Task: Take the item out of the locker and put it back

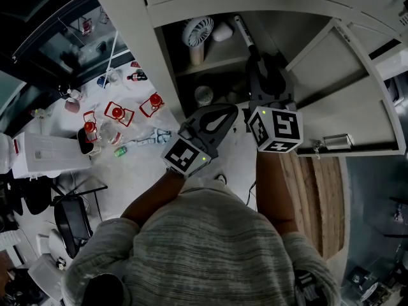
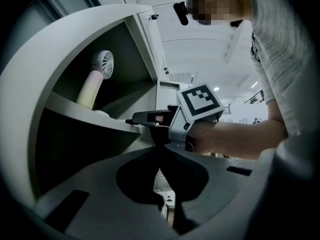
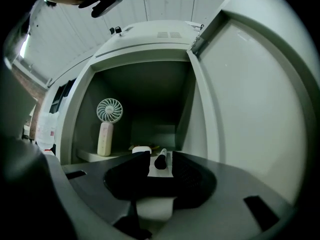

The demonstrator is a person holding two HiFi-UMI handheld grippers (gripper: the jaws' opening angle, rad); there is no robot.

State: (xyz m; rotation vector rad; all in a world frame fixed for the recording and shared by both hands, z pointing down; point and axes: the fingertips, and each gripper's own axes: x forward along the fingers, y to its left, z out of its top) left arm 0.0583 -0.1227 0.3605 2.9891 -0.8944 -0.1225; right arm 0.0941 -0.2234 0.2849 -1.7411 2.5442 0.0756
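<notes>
Locker shelf (image 3: 90, 156): marker (image 3: 161, 159) lying between parted, non-gripping right gripper (image 3: 160, 157) jaws; fan (image 3: 107, 124) upright at shelf's left; left gripper (image 2: 160, 158) jaws together, empty

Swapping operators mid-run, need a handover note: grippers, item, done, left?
Right gripper: open, reached into the locker, jaws either side of the marker without pressing it.
Left gripper: shut, empty, outside the locker below the shelf.
Marker: lying on the shelf, near a small white object and an upright handheld fan.
Done: door open. Cannot tell whether the marker has already been out and back.
Left: if not, grip it, take it out, return it; then withdraw.
</notes>
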